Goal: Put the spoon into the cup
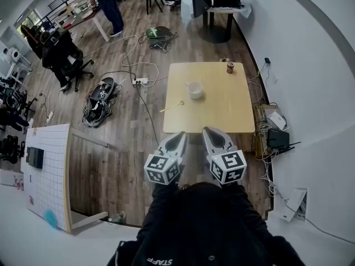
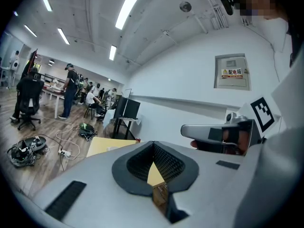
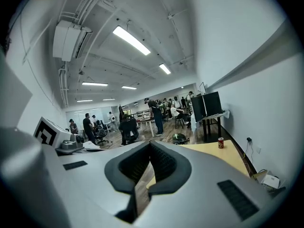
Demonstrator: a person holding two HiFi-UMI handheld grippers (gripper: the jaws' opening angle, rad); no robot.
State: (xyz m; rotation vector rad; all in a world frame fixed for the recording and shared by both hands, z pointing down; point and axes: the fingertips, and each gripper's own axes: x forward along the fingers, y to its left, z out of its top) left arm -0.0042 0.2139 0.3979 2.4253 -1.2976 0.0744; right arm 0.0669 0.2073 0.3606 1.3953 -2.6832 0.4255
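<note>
A white cup (image 1: 194, 90) stands near the middle of the light wooden table (image 1: 222, 115). The spoon (image 1: 172, 106) lies on the tabletop to the cup's left and a bit nearer to me. Both grippers hang side by side in front of the table's near edge, well short of the spoon and cup. My left gripper (image 1: 181, 136) is shut with nothing in it, and its own view shows the jaws (image 2: 153, 146) meeting over the table. My right gripper (image 1: 209, 131) is shut and empty too (image 3: 149, 146).
A red can (image 1: 230, 67) stands at the table's far right corner, also seen as the can (image 3: 220, 143) in the right gripper view. Cables and a power strip (image 1: 140, 81) lie on the floor left of the table. A white board (image 1: 50, 170) leans at the left. People and chairs stand further back.
</note>
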